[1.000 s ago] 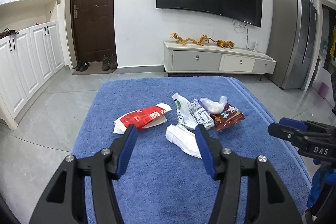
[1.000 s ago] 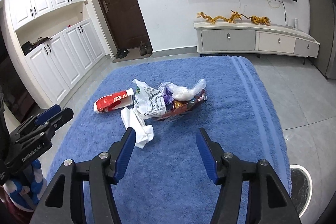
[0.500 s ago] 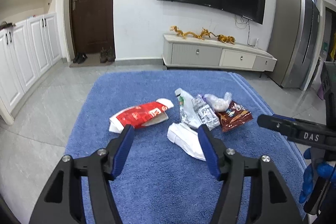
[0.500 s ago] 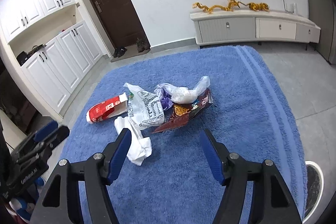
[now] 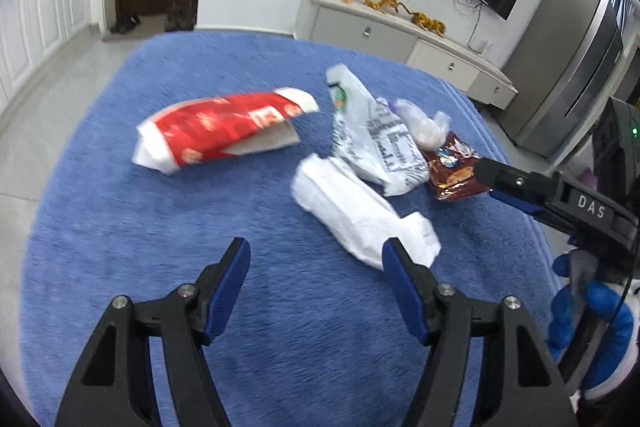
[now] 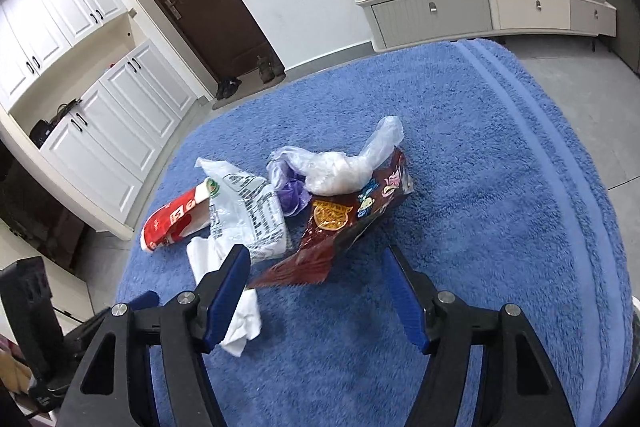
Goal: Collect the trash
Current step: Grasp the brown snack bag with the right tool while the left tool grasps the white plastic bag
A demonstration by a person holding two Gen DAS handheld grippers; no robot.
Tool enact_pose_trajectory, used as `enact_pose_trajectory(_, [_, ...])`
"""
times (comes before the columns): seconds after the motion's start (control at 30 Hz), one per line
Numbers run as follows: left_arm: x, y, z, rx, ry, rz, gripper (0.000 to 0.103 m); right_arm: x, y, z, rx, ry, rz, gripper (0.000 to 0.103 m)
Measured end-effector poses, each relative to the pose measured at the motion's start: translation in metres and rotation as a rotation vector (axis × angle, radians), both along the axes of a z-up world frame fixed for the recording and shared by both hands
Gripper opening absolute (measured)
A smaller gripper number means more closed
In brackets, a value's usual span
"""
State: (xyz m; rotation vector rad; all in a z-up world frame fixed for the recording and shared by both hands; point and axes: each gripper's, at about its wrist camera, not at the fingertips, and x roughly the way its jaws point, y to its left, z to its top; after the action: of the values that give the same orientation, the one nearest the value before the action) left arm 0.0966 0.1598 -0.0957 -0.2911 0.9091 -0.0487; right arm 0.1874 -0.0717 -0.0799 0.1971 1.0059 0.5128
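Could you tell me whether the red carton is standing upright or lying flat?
Lying flat: the red carton rests on its side, crumpled, on the blue rug.

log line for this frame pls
phase: approach | left tool: open, empty, near white wrapper | right tool: open, empty, near brown snack bag | trash on blue rug: none collected

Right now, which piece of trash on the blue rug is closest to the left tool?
The crumpled white paper wrapper: its near end lies right by the left tool's right finger, while the red carton, printed plastic bag and brown snack packet lie farther back.
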Motion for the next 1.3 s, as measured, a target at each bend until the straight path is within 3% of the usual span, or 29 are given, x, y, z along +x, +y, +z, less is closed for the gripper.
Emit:
enact_pose_trajectory(0.23, [0.034,-0.029,-0.015,-0.023,0.066,-0.027,0.067,0.021,-0.004,-0.012,0.018,0.019,0.013,0.065])
enact_pose_trajectory(0.37, [0.044,-0.046,-0.016,0.025,0.071,-0.004,0.066,0.027,-0.012,-0.019,0.042,0.042,0.02,0.037])
enact_pose_trajectory(0.4, [0.044,-0.048,-0.016,0.03,0.07,0.004,0.063,0.025,-0.014,-0.019,0.046,0.04,0.023,0.027])
enact_pose_trajectory(0.43, [0.043,-0.049,-0.017,0.036,0.07,0.012,0.059,0.024,-0.016,-0.019,0.052,0.04,0.026,0.025])
enact_pose_trajectory(0.5, [0.04,-0.051,-0.017,0.041,0.071,0.02,0.034,0.019,-0.023,-0.018,0.064,0.036,0.028,0.014])
enact_pose_trajectory(0.57, [0.036,-0.05,-0.018,0.028,0.074,0.028,0.023,0.012,-0.033,-0.016,0.076,0.033,0.02,0.01])
enact_pose_trajectory(0.6, [0.033,-0.05,-0.018,0.02,0.073,0.026,0.013,0.009,-0.037,-0.015,0.085,0.032,0.016,0.009])
enact_pose_trajectory(0.7, [0.023,-0.048,-0.016,-0.012,0.068,0.034,0.007,-0.003,-0.048,-0.009,0.1,0.022,0.013,0.006])
enact_pose_trajectory(0.87, [0.002,-0.048,-0.007,-0.028,0.036,0.021,0.005,-0.032,-0.067,0.004,0.089,-0.02,0.002,0.005])
enact_pose_trajectory(1.1, [-0.028,-0.047,0.007,-0.024,-0.008,0.015,0.005,-0.067,-0.081,0.025,-0.028,-0.117,-0.026,0.005])
enact_pose_trajectory(1.3, [-0.051,-0.047,0.023,-0.021,-0.057,0.007,0.005,-0.081,-0.094,0.036,-0.038,-0.152,-0.063,0.005])
